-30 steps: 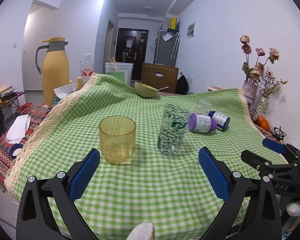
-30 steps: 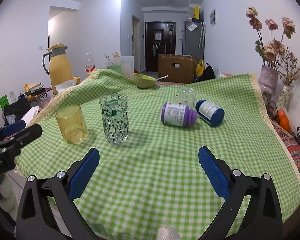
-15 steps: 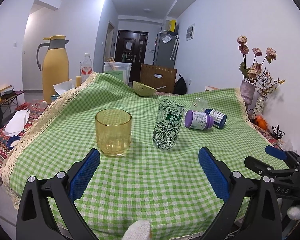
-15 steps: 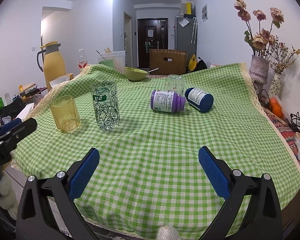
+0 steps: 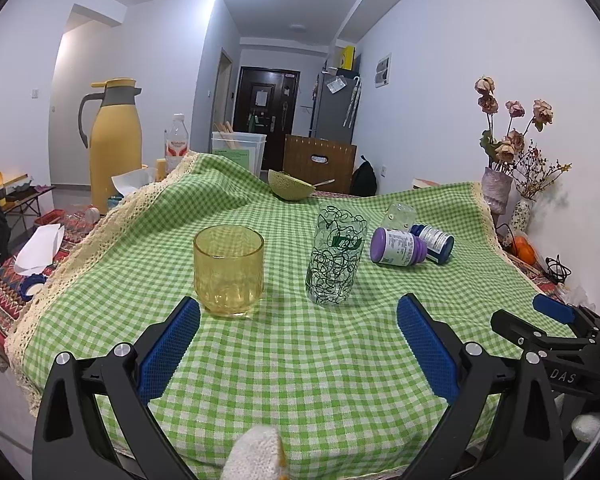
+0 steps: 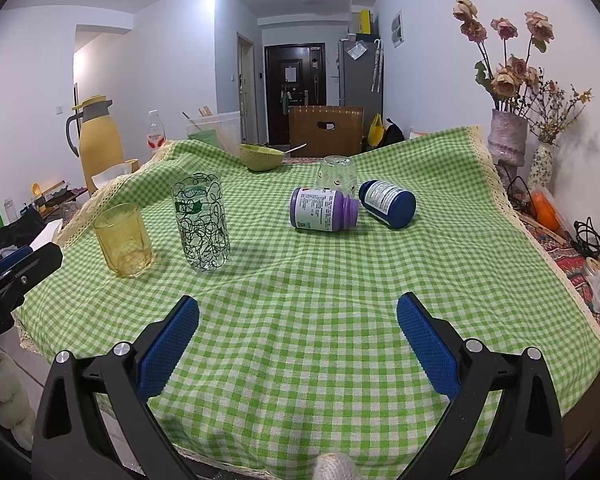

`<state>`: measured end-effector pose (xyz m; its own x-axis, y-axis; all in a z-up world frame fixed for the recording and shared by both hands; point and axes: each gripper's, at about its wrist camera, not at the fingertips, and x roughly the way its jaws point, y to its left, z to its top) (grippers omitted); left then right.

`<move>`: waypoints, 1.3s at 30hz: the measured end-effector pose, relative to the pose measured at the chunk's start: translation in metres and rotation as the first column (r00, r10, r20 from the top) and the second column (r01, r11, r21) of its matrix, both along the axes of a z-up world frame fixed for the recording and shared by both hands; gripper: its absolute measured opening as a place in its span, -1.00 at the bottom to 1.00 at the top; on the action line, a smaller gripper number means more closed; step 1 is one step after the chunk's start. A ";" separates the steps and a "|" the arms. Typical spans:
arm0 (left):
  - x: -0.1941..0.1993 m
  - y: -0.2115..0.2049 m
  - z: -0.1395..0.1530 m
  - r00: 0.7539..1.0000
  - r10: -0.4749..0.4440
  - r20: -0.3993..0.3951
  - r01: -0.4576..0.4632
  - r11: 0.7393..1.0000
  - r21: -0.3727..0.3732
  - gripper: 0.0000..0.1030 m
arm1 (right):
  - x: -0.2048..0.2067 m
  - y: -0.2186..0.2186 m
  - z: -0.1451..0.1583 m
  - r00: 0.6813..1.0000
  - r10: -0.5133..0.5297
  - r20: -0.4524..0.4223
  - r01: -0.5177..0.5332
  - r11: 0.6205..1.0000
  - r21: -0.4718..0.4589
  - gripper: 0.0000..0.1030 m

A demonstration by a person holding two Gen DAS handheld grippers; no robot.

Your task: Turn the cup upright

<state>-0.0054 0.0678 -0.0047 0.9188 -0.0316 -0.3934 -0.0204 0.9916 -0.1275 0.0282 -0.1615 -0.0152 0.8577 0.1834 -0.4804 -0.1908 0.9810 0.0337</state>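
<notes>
A yellow glass cup (image 5: 229, 270) (image 6: 124, 240) stands upright, mouth up, on the green checked cloth. A tall clear glass with green scribbles (image 5: 336, 254) (image 6: 201, 222) stands to its right. A small clear cup (image 6: 337, 172) (image 5: 399, 216) stands mouth down behind two bottles. My left gripper (image 5: 298, 342) is open and empty, near the table's front edge before the yellow cup. My right gripper (image 6: 298, 342) is open and empty, farther right; it also shows in the left wrist view (image 5: 540, 320).
A purple bottle (image 6: 322, 209) and a blue bottle (image 6: 388, 203) lie on their sides mid-table. A green bowl (image 6: 261, 157) sits at the back. A yellow jug (image 5: 114, 142) stands left, flower vases (image 6: 508, 142) right. The cloth's lace edge (image 5: 52, 300) runs along the left.
Both grippers have drawn back toward the table's front edge and dropped lower. The cups and bottles have not moved. Both stay open.
</notes>
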 end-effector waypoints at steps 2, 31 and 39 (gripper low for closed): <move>0.001 -0.001 -0.001 1.000 -0.002 -0.003 0.002 1.000 0.004 0.86 | 0.000 0.000 0.000 1.000 -0.001 0.000 0.001 1.000 0.001 0.85; 0.001 -0.002 -0.002 1.000 -0.013 -0.007 0.013 1.000 -0.004 0.86 | 0.000 -0.004 -0.002 1.000 -0.008 0.006 0.008 1.000 0.002 0.85; 0.001 -0.002 -0.002 1.000 -0.013 -0.006 0.013 1.000 -0.005 0.86 | -0.001 -0.005 -0.001 1.000 -0.010 0.007 0.010 1.000 0.002 0.85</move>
